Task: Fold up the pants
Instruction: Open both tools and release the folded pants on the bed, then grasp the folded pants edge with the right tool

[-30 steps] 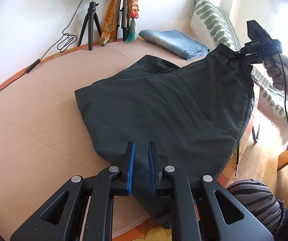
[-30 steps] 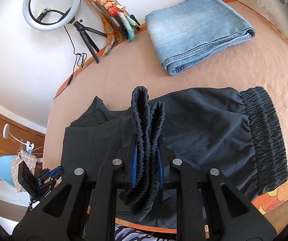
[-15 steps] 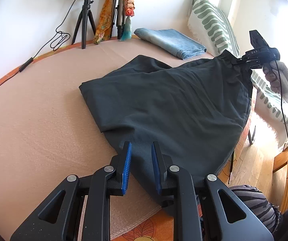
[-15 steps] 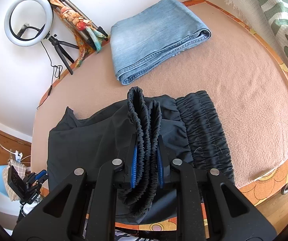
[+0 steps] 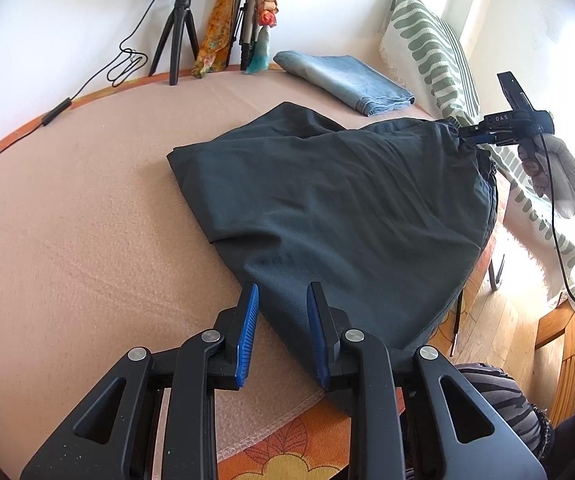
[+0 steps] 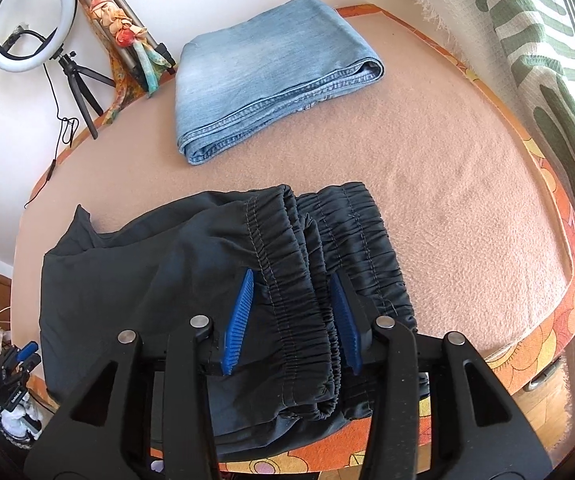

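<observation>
Across beige blanket (image 5: 87, 240), dark pants (image 5: 347, 208), waistband (image 6: 327, 260) rightward

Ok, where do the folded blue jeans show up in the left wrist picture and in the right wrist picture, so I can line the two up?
Left wrist view: folded blue jeans lie upper middle, far across the bed beyond the black pants.
Right wrist view: the jeans lie upper centre, past the pants' waistband.
Shared landmark: the ring light tripod, standing left of the jeans in both.
</observation>
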Action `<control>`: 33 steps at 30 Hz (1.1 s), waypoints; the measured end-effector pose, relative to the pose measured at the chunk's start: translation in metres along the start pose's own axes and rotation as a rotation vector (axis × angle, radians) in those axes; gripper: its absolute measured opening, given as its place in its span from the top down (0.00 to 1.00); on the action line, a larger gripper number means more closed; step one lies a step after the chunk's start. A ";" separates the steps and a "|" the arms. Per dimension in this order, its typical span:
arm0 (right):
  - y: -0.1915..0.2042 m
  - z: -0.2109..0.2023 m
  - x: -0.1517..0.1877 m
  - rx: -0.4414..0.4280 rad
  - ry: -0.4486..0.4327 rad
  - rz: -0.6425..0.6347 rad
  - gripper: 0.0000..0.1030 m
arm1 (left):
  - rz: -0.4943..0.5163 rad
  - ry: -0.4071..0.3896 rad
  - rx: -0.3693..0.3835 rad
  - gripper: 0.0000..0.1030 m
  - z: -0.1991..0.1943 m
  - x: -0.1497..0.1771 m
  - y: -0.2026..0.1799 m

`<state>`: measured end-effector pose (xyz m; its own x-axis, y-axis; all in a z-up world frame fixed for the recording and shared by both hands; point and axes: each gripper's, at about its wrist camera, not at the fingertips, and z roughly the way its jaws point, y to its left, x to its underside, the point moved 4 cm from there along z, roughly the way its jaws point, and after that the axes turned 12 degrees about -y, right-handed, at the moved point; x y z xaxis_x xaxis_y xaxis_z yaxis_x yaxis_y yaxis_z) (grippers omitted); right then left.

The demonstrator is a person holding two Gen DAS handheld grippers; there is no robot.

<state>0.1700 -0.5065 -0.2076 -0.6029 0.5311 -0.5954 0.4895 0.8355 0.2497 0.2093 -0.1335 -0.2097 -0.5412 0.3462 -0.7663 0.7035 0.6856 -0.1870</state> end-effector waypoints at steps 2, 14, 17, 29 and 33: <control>0.008 -0.011 -0.002 0.014 -0.035 -0.018 0.59 | -0.019 0.001 0.002 0.72 0.000 0.000 0.004; 0.151 -0.078 0.037 -0.321 -0.080 -0.170 0.59 | -0.247 0.042 0.071 0.63 0.018 -0.022 0.044; 0.199 -0.084 0.062 -0.411 -0.051 -0.246 0.59 | -0.307 0.063 0.093 0.63 0.031 -0.027 0.056; 0.319 -0.036 0.106 -0.569 0.091 -0.371 0.59 | -0.495 0.046 0.167 0.63 0.035 -0.005 0.068; 0.337 0.002 0.096 -0.567 0.165 -0.305 0.46 | -0.507 0.020 0.205 0.63 0.029 0.004 0.056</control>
<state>0.2785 -0.1745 -0.1819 -0.7728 0.2357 -0.5893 -0.0987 0.8726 0.4784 0.2596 -0.1123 -0.2411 -0.8434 0.0182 -0.5370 0.4260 0.6317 -0.6476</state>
